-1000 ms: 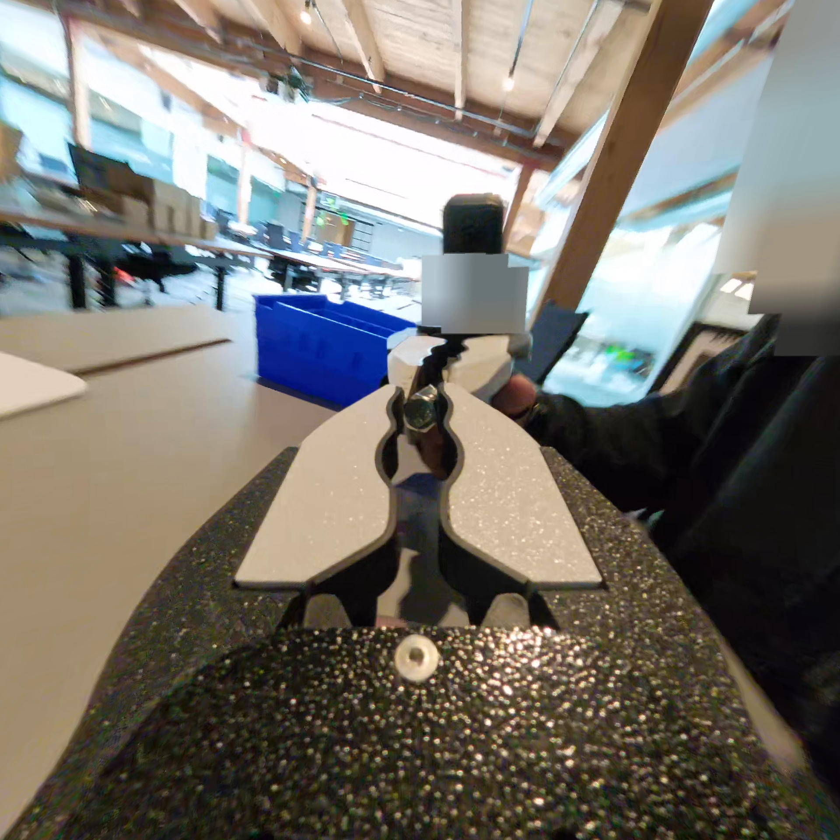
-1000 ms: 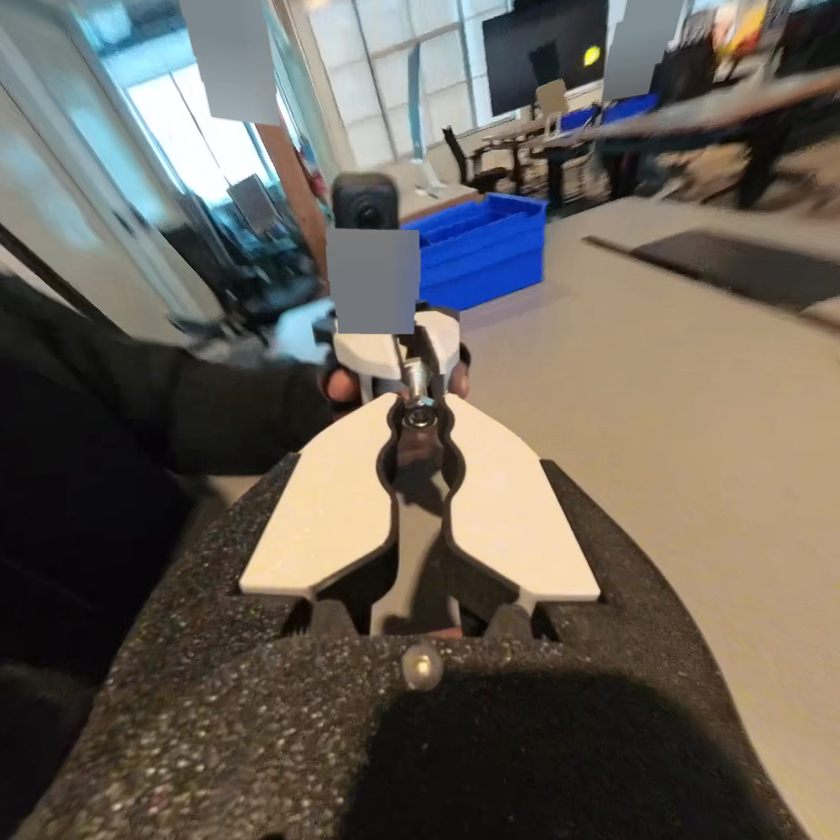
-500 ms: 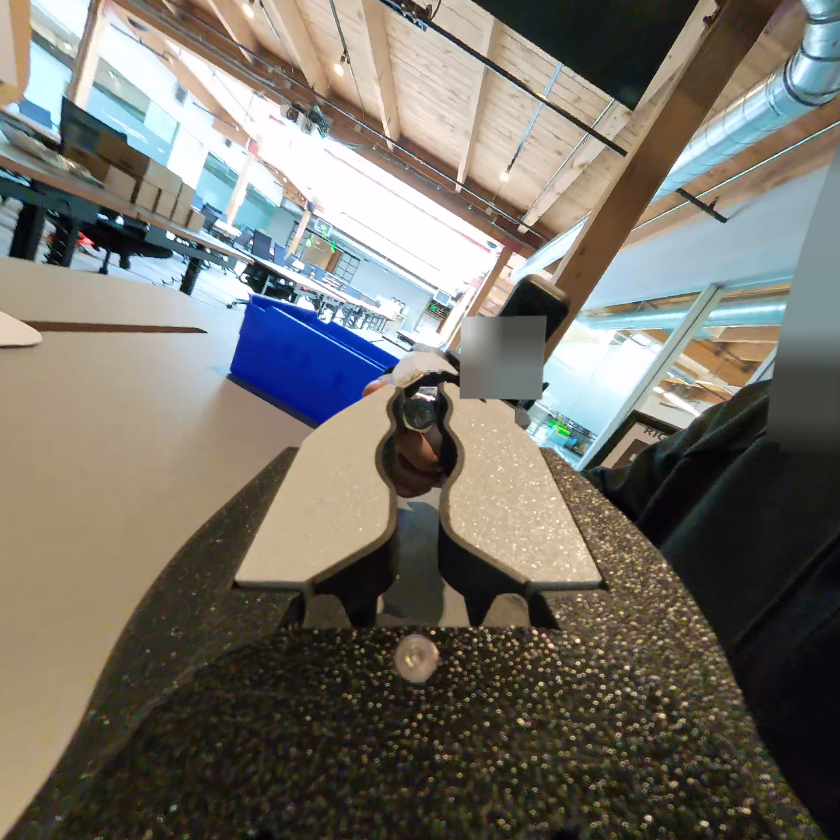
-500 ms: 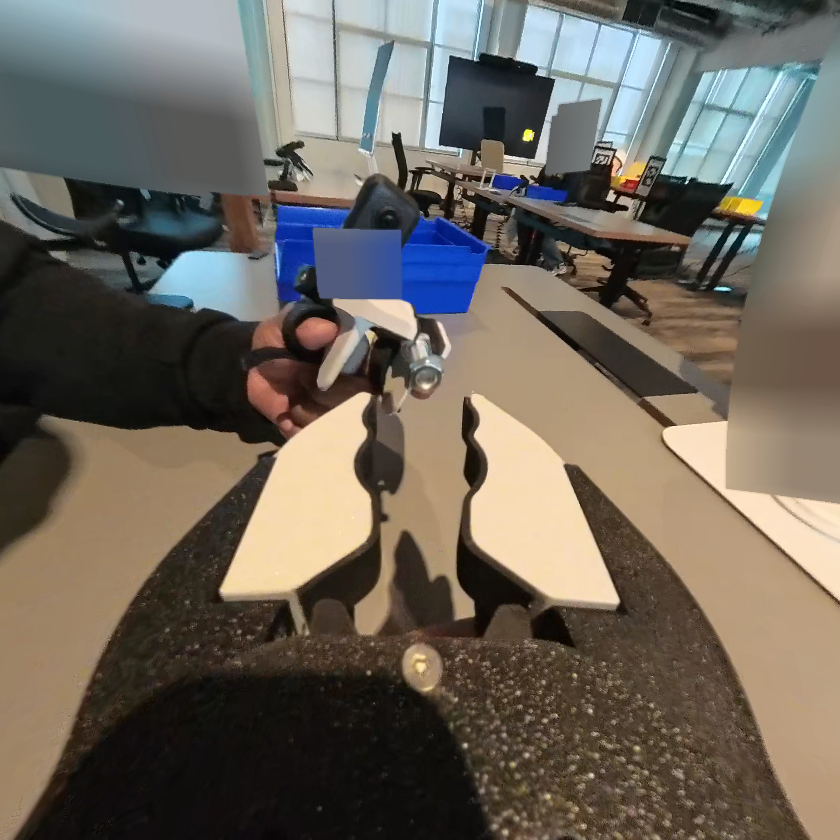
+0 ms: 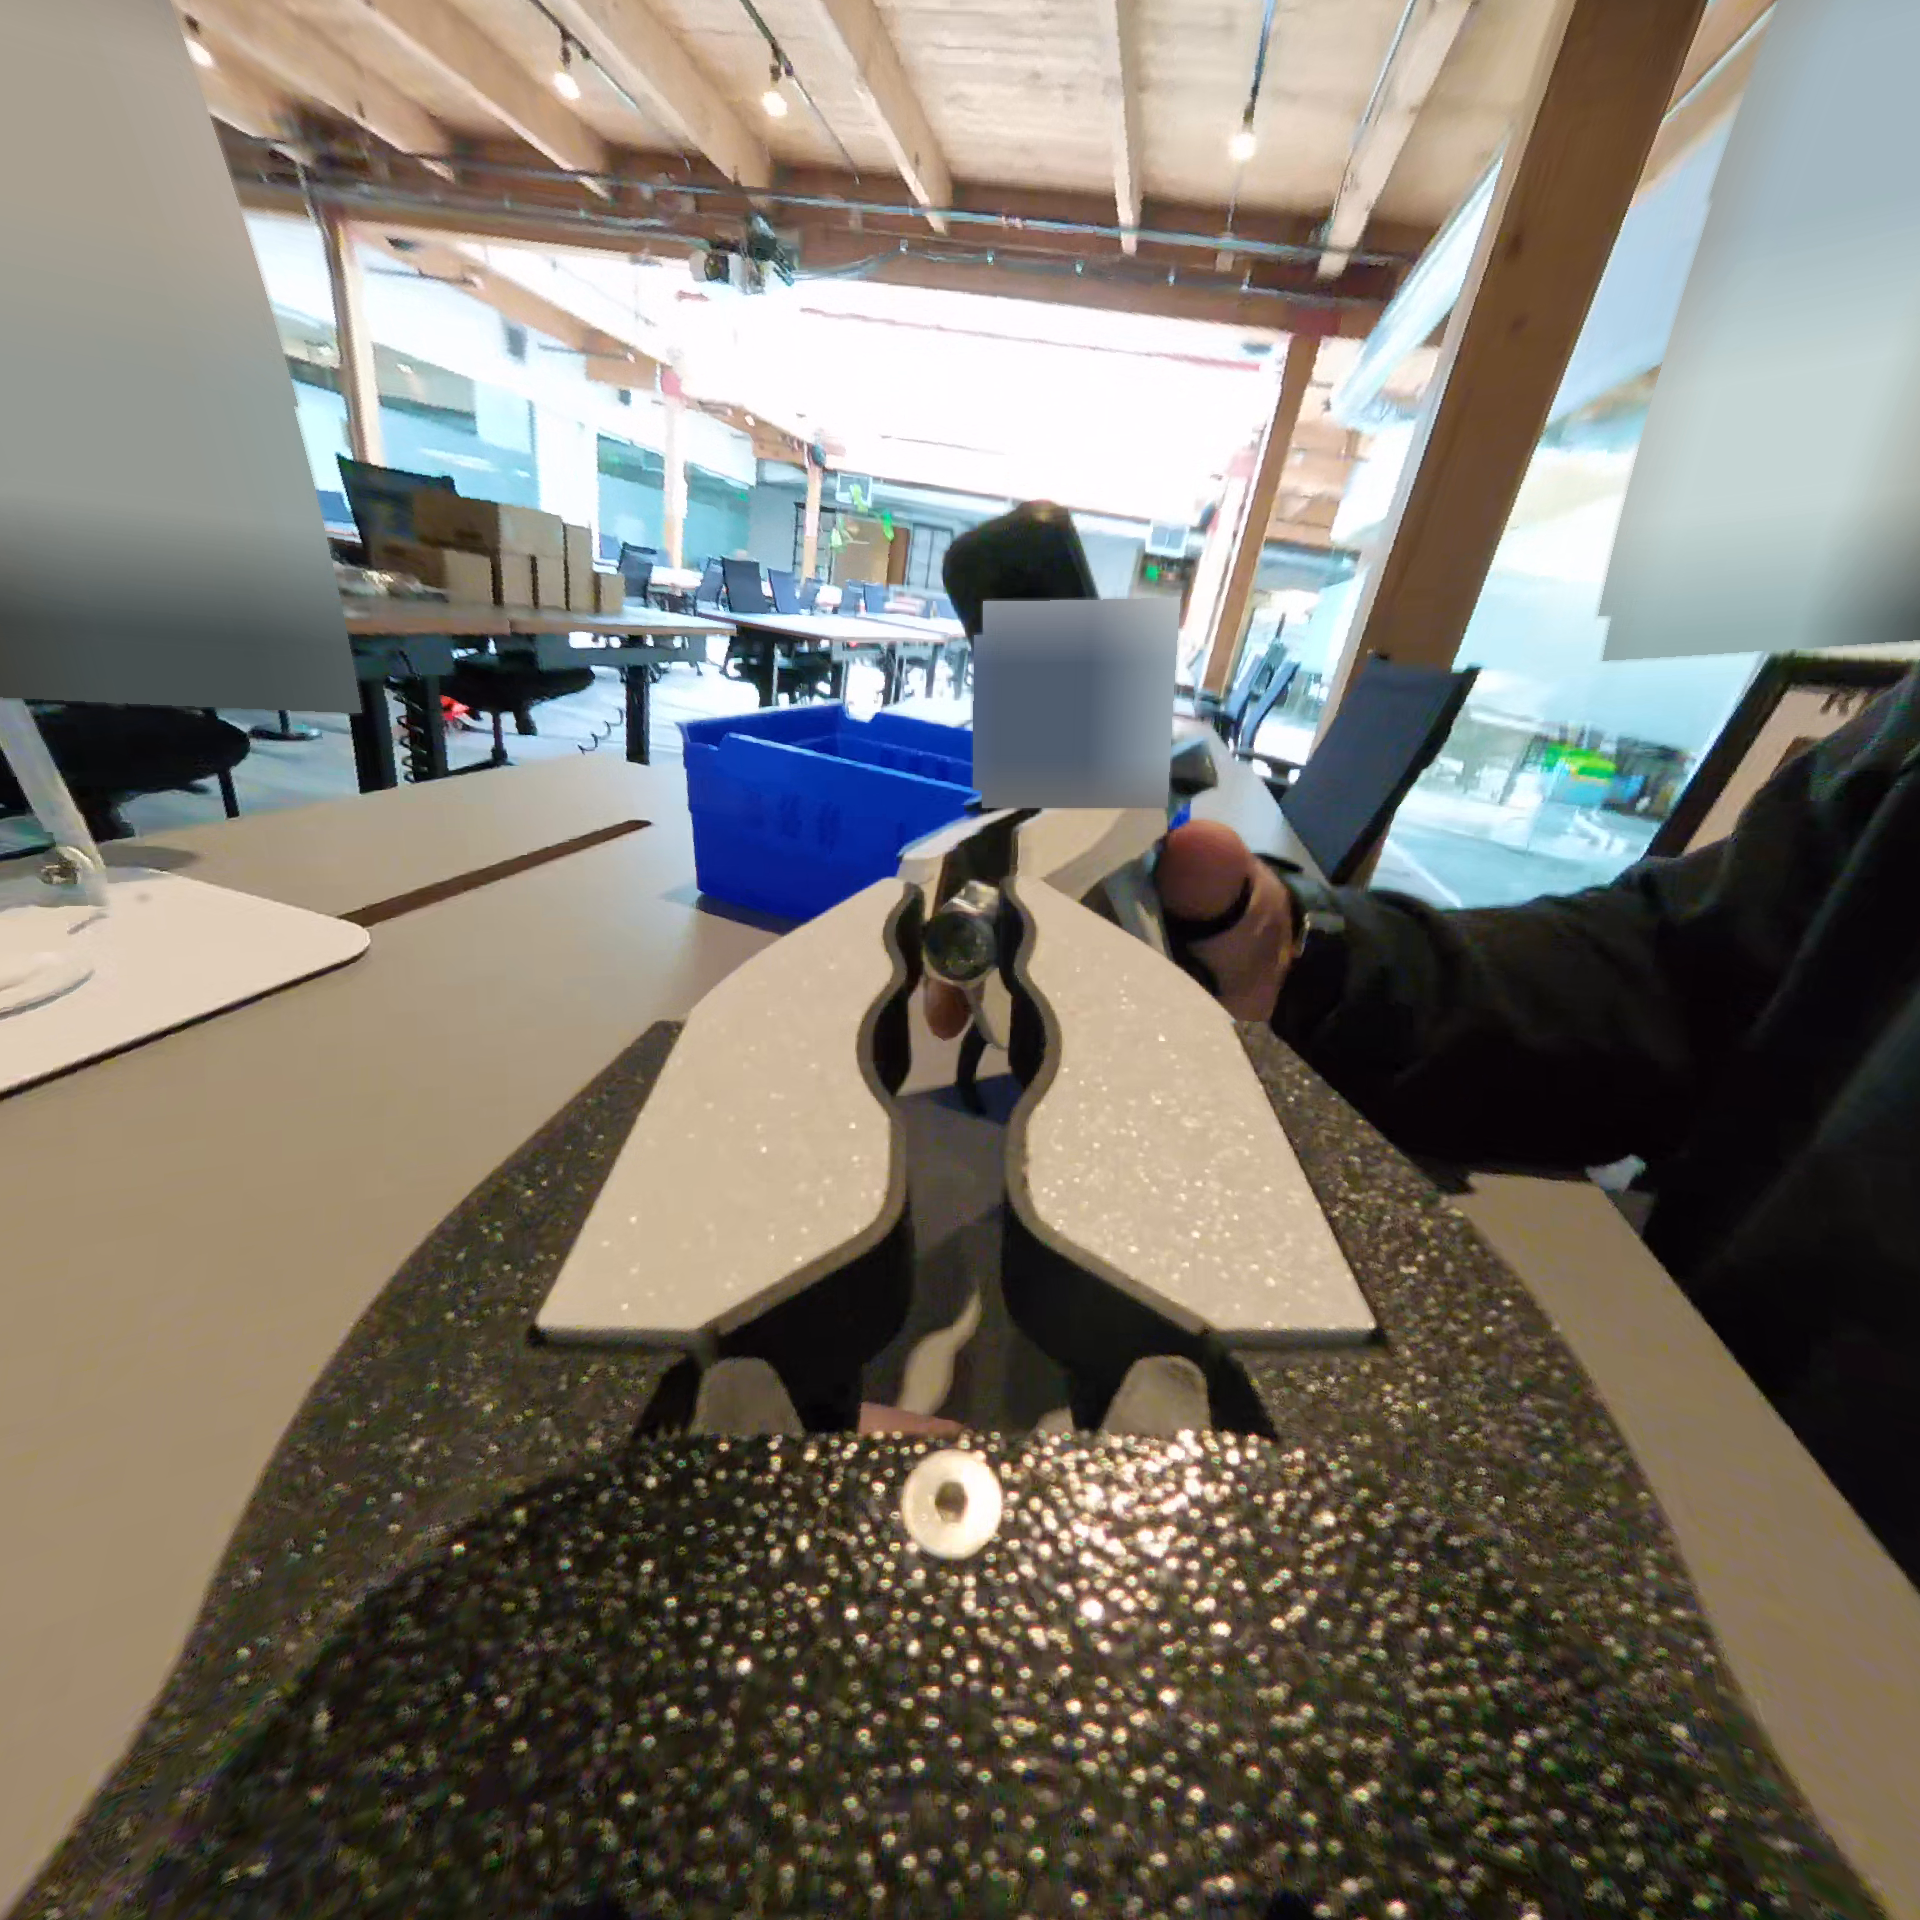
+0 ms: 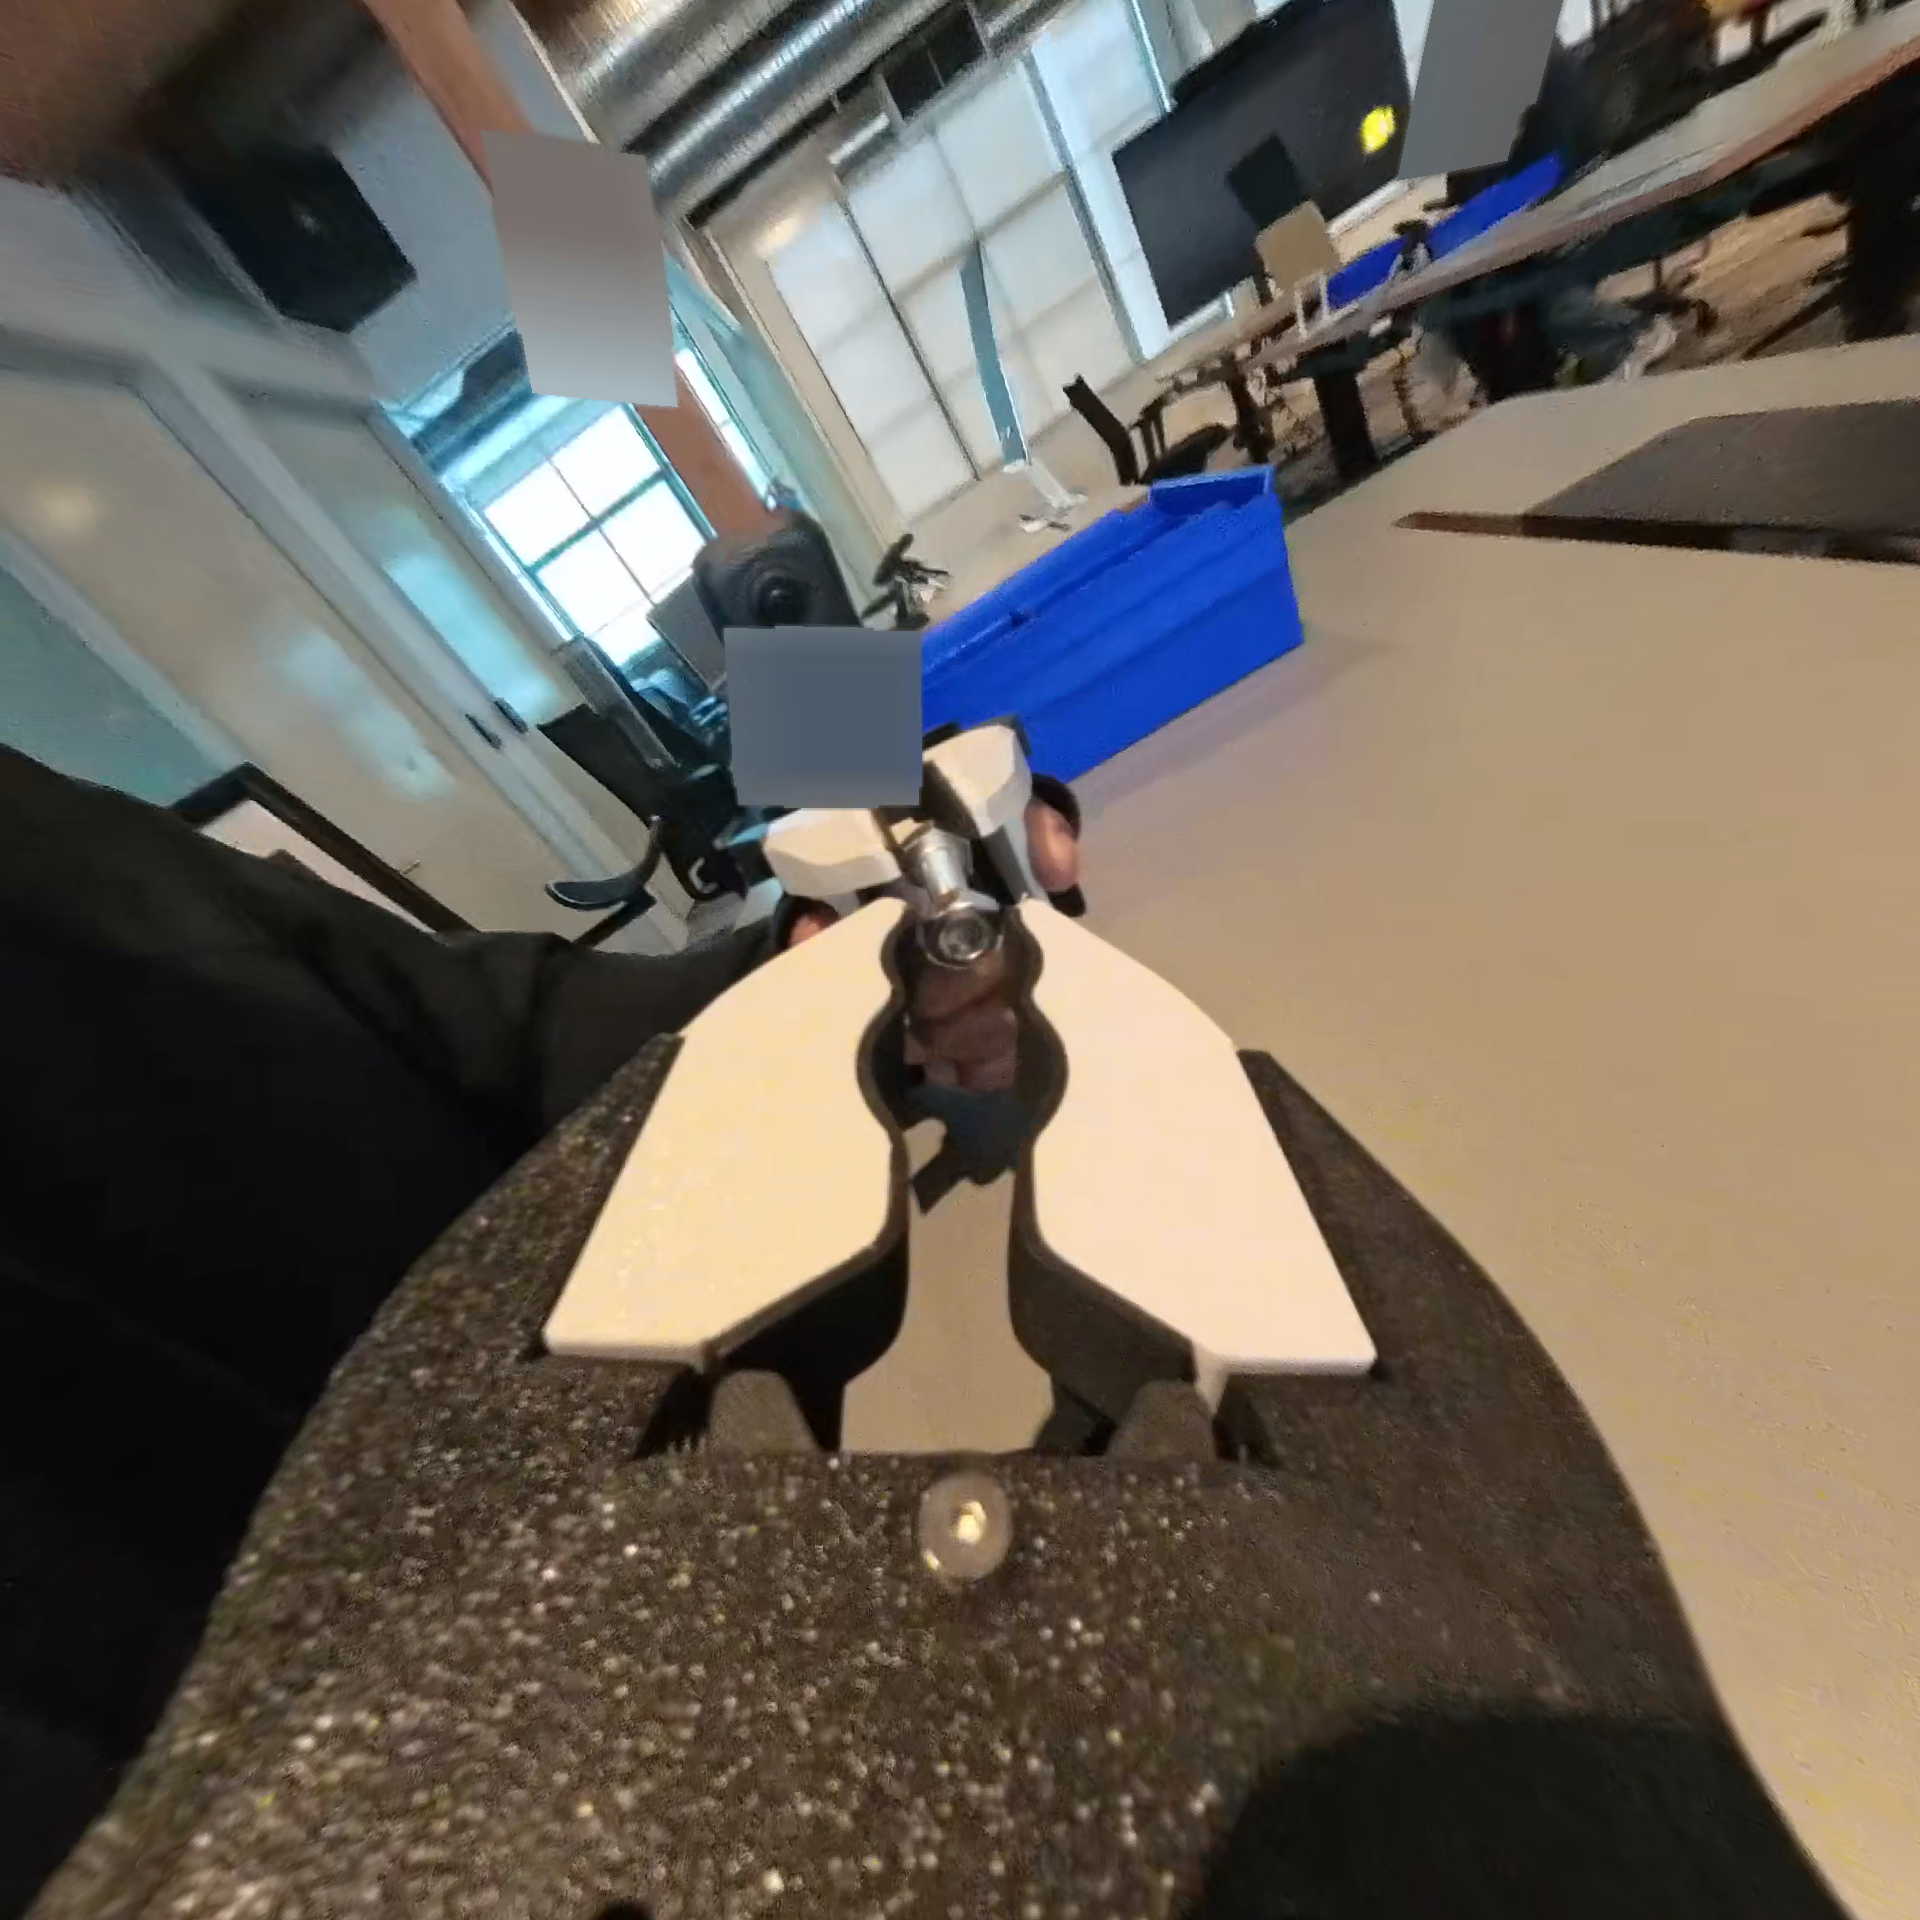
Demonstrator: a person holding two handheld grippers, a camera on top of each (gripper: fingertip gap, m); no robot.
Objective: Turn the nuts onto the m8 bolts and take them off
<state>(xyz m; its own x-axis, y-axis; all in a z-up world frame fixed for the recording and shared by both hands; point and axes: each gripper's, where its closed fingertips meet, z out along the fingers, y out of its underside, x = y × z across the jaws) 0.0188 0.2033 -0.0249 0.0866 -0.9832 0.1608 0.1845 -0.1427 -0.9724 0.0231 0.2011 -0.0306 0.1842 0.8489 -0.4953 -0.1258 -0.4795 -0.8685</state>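
Observation:
My left gripper (image 5: pixel 961 923) is shut on the head end of a silver M8 bolt (image 5: pixel 961 948) and holds it above the grey table (image 5: pixel 312 1195). My right gripper (image 6: pixel 961 920) faces it tip to tip and is shut on the nut (image 6: pixel 961 938) on that bolt. The bolt's shaft (image 6: pixel 932 862) runs from the nut back to the left gripper's white fingers (image 6: pixel 831 854). In the left wrist view the right gripper's fingers (image 5: pixel 1091 868) show just behind the bolt, held by a hand (image 5: pixel 1221 925). Thread engagement is hidden by the fingers.
A blue bin (image 5: pixel 810 821) stands on the table behind the grippers; it also shows in the right wrist view (image 6: pixel 1122 634). A white flat base (image 5: pixel 156 966) lies at the left. A dark mat (image 6: pixel 1714 468) lies at the far right. Black sleeves (image 5: pixel 1558 1018) reach in from the side. Left and right tips are no more than a few centimetres apart.
Half a second ago my right gripper was open and pulled back from the bolt. It has come back and shut on the nut. My left gripper has kept hold of the bolt while tilting.

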